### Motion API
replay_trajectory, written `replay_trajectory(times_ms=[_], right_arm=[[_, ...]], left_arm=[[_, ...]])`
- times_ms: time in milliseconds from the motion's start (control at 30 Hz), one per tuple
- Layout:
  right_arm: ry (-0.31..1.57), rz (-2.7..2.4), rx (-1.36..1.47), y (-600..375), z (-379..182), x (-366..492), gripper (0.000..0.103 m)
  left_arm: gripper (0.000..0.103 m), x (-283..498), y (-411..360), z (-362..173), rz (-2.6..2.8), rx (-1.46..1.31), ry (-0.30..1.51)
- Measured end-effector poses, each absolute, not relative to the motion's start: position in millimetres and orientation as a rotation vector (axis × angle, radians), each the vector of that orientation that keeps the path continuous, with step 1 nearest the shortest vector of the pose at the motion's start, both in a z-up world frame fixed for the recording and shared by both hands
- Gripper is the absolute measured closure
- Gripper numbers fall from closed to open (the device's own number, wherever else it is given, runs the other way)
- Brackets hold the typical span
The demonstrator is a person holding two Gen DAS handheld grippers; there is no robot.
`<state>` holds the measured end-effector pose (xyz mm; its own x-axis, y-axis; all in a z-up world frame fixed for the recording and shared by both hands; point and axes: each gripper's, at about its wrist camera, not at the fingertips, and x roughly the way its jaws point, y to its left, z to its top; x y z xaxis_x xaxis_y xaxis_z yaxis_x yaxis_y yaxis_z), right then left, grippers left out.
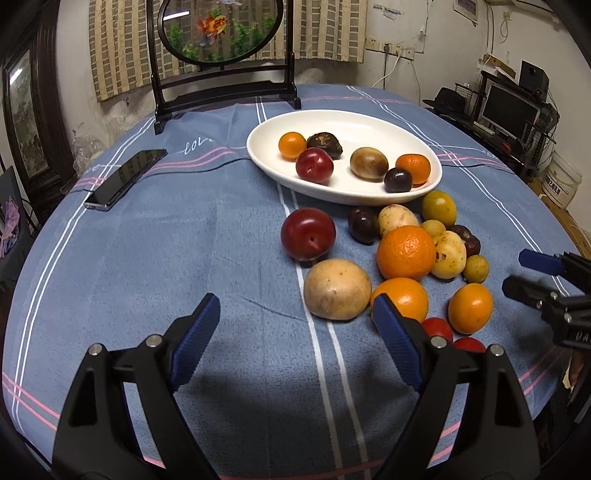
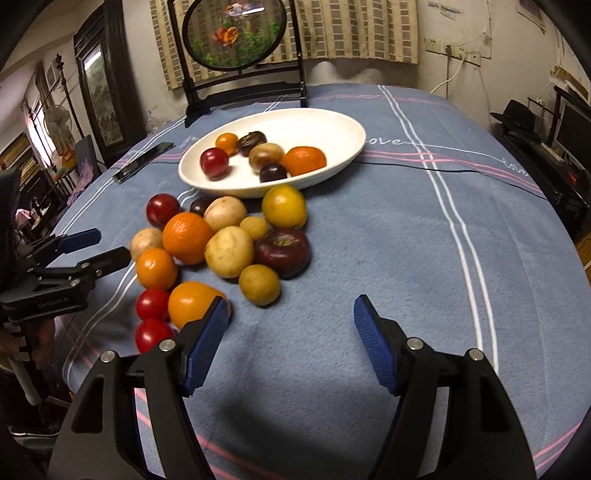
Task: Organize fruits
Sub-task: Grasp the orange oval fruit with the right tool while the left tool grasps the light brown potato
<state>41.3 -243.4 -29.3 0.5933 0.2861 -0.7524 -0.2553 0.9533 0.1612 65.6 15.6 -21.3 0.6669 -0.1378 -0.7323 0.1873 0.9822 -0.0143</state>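
Note:
A white oval dish [image 1: 369,123] [image 2: 332,129] holds several fruits, among them a red plum [image 1: 314,165] and an orange [image 1: 413,168]. In front of it a heap of fruit lies on the blue cloth: a red plum [image 1: 308,233], a tan round fruit [image 1: 337,288], a big orange [image 1: 405,252] [image 2: 187,237], a dark purple fruit [image 2: 282,252], a yellow fruit [image 2: 284,206]. My left gripper [image 1: 295,317] stands open just short of the tan fruit, with nothing between its fingers. Just as empty, my right gripper [image 2: 290,314] hangs open to the right of the heap; its left finger [image 2: 207,339] is beside a small orange [image 2: 192,302].
A black phone [image 1: 123,179] lies on the cloth left of the dish. A dark wooden stand with a round goldfish panel [image 1: 221,29] is at the table's far edge. Shelves and a monitor [image 1: 508,110] stand off to the right.

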Motion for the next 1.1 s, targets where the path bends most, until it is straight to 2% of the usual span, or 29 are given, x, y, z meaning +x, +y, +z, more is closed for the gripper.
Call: replay_trajectory(times_ms=[533,867,933,967,1100], right_arm=[[0.927,0.402,-0.104,-200,-39,32,0.032],[0.947,0.438,-0.110,-184,-46,40,0.032],[0.941,0.447,-0.113,-179,-46,41,0.037],[0.940,0.445,-0.114,-177,-46,43,0.046],[0.930,0.437,-0.110,-172,-45,49,0.058]], left_arm=[[0.016,61,27,-14,-0.220,-0.029,0.850],[0.015,63,28,-27,-0.210,-0.011,0.867],[0.015,64,27,-30,-0.213,-0.005,0.874],[0.015,65,27,-31,-0.212,-0.004,0.877],[0.015,65,28,-34,-0.210,0.001,0.881]])
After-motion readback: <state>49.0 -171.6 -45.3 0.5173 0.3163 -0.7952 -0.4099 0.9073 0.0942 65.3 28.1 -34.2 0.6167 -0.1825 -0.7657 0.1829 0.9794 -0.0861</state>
